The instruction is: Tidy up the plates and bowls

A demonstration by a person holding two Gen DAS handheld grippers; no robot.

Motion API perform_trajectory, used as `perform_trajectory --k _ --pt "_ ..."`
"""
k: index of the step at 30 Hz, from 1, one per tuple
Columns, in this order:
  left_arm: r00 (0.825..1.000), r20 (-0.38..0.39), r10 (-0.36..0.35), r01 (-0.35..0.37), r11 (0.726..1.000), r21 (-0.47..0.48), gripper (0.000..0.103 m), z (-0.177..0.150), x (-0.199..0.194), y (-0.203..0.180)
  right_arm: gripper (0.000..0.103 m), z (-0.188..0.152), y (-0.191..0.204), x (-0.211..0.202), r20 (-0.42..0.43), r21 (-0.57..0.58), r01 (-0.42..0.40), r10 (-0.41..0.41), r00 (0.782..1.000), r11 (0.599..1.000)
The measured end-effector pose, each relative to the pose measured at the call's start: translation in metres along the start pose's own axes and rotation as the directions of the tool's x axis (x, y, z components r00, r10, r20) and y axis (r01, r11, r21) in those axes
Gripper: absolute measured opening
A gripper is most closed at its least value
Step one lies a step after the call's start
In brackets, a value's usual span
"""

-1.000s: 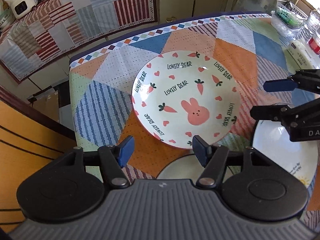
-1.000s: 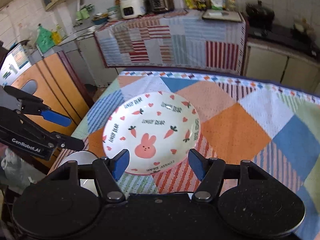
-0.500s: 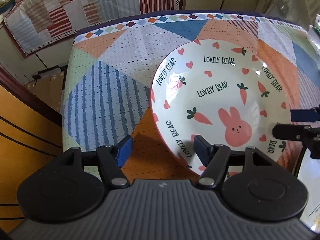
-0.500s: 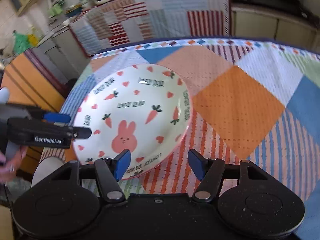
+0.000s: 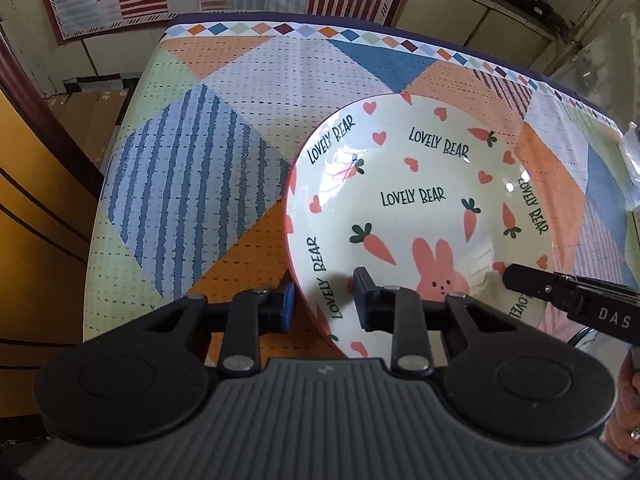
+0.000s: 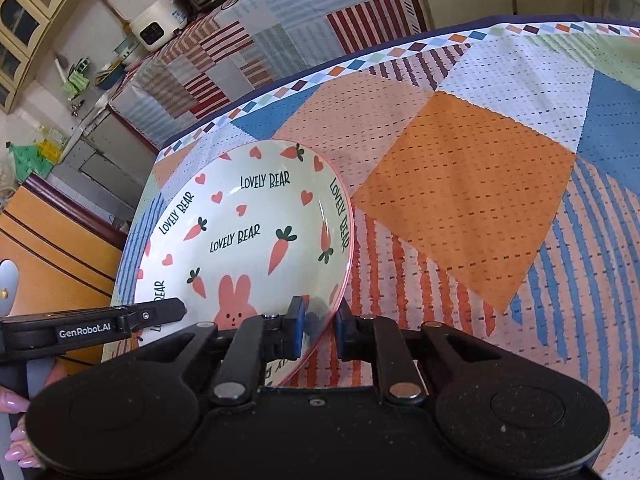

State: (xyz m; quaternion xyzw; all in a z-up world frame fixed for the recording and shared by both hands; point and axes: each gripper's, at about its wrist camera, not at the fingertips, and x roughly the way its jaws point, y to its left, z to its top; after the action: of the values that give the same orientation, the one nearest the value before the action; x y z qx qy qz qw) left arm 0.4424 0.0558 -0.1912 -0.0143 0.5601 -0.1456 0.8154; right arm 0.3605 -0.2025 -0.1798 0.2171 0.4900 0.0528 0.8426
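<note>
A cream plate [image 5: 420,200] printed with a pink rabbit, carrots, hearts and "LOVELY BEAR" lies on the patchwork tablecloth [image 5: 248,92]. My left gripper [image 5: 324,304] straddles its near left rim, one blue pad outside and one inside, with its jaws closing on the rim. In the right wrist view the same plate [image 6: 248,240] has its near right rim pinched between the pads of my right gripper [image 6: 318,328], which is shut on it. Each gripper shows in the other's view: the right gripper [image 5: 516,276] over the rabbit side, the left gripper [image 6: 176,308] at the opposite rim.
The table's edge [image 5: 280,30] runs along the far side, with cupboards behind. An orange wooden door [image 6: 52,248] stands beyond the table's left edge. A rice cooker [image 6: 154,28] sits on a cloth-covered counter. A hand [image 6: 16,428] holds the left gripper's handle.
Both grippers came down to the plate from opposite sides and their jaws went from wide open to closed over its rim. The plate now fills more of both views.
</note>
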Motion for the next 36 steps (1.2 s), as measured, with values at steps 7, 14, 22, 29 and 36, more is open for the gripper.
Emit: perform_trajectory --k 7,14,22,29,36 --pt "1.000 0.023 0.006 -0.007 1.000 0.010 0.023 -0.002 -0.023 -0.012 0.018 0.004 -0.001 -0.018 0.036 -0.078 -0.018 0.021 0.999 0.997" --pt "0.997 0.066 -0.027 0.024 0.998 0.050 0.023 -0.019 -0.055 -0.035 0.019 -0.002 -0.013 -0.053 0.080 -0.081 -0.056 0.063 0.995 0.995" --pt "0.995 0.085 -0.054 0.042 0.989 0.142 0.024 -0.049 -0.094 -0.078 0.020 -0.036 -0.028 -0.116 0.140 -0.071 -0.047 0.057 0.989 0.996" --pt "0.993 0.094 -0.071 0.050 0.977 0.208 0.024 -0.075 -0.134 -0.107 0.021 -0.064 -0.043 -0.162 0.197 -0.046 -0.094 0.101 0.975 0.994" --pt "0.991 0.075 -0.108 0.081 0.952 0.295 0.024 -0.102 -0.167 -0.132 0.021 -0.093 -0.051 -0.203 0.217 -0.019 -0.093 0.095 0.972 0.995"
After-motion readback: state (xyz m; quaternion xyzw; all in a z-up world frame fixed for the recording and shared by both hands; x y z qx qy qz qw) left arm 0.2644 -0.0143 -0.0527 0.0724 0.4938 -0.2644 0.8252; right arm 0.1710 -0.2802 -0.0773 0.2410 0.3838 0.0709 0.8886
